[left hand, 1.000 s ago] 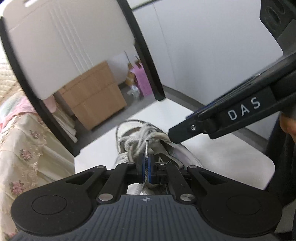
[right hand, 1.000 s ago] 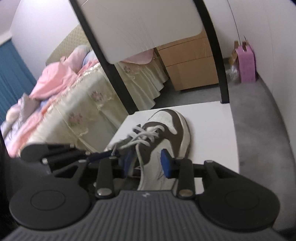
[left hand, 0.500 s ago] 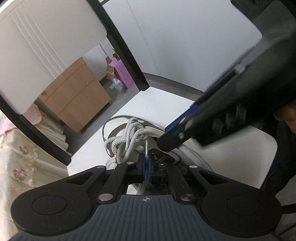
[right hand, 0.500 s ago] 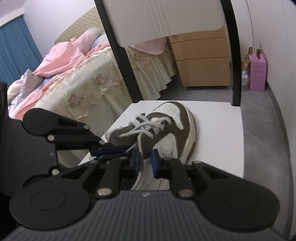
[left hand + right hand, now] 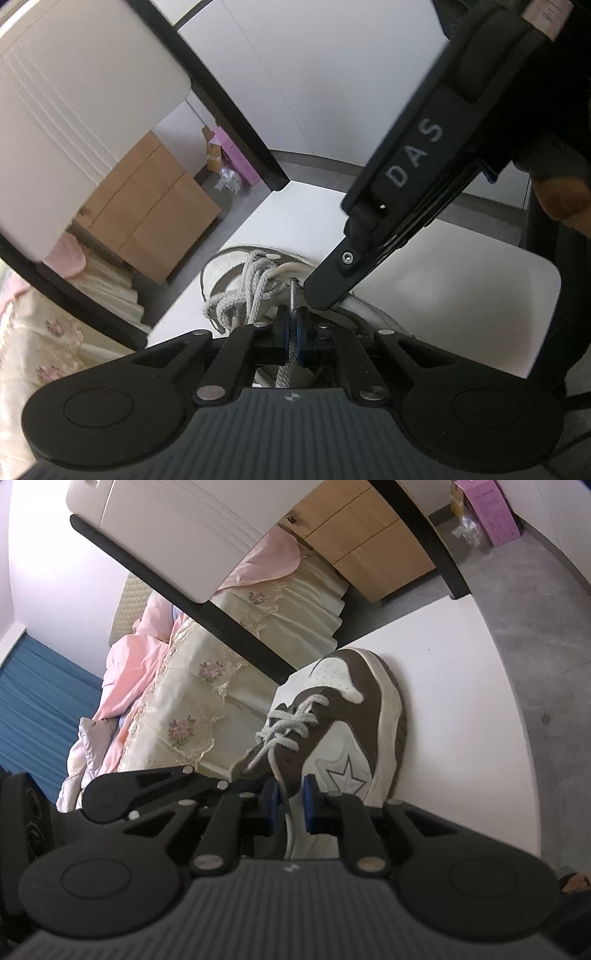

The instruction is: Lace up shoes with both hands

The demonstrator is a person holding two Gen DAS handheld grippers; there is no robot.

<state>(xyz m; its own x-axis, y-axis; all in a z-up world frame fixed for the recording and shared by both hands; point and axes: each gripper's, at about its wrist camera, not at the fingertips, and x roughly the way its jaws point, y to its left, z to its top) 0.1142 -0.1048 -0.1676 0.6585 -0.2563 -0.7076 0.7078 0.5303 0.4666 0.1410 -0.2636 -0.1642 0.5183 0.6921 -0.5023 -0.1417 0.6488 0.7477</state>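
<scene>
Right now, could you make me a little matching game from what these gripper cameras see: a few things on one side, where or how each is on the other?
Things:
1. left gripper
2. right gripper
3. shoe
4. pink box

States:
A. on the grey floor by the wall
B. lying on the white table
C. shut on a lace end
D. jaws apart, a lace running between them

Pairs: 1-C, 2-D, 3-B, 4-A

Wooden drawers (image 5: 365, 550), pink box (image 5: 493, 513), floral bedspread (image 5: 207, 701)

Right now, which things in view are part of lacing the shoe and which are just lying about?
For the job:
- shoe
- white lace
- left gripper, shut on the lace end
- right gripper, jaws astride a lace strand, not pressing

Lying about:
- pink box
- wooden drawers
- bed
</scene>
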